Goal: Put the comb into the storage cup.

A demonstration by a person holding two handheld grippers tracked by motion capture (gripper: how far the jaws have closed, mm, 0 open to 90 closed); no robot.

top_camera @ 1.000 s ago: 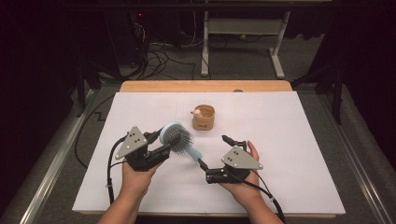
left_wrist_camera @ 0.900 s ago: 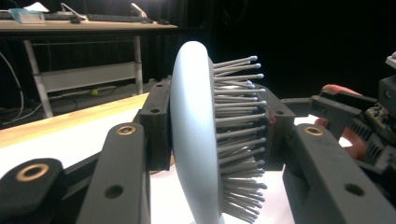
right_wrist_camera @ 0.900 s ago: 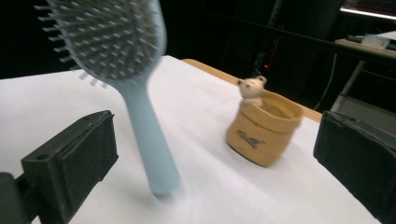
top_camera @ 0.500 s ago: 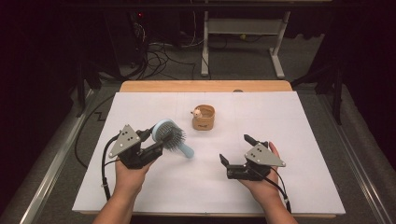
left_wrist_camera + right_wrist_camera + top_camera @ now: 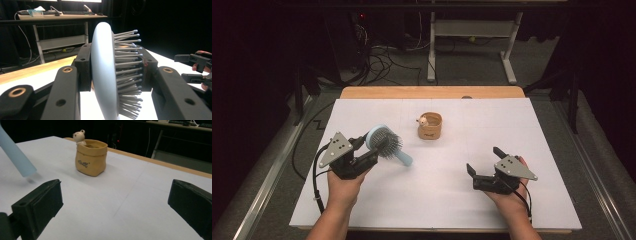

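The left gripper [image 5: 364, 150] pinches the round head of a pale blue plastic hairbrush with grey bristles [image 5: 384, 142]. In the left gripper view its two black jaws press on the head from both sides, one on the smooth back and one against the bristle side [image 5: 110, 72]. The brush is held off the surface over the left half of the white table top [image 5: 447, 200], roughly midway between its near and far edges. The bristles face the person and the short blue handle slopes down to the right, toward the middle of the table. In the right gripper view the handle's end [image 5: 17, 160] hangs just above the white surface with a faint shadow below it.

The right gripper [image 5: 486, 167] is held over the right half of the table, nearer the near edge. Its jaws are spread wide with nothing between them and point left and slightly away from the person. It is well apart from the brush.

Between the two grippers and farther back, near the centre line of the table toward the far edge, stands a small tan sack-shaped pot with a little white bear figure on its rim [image 5: 430, 125]. It is upright, and neither gripper touches it. A light wooden strip [image 5: 432, 92] runs along the far edge of the white top.
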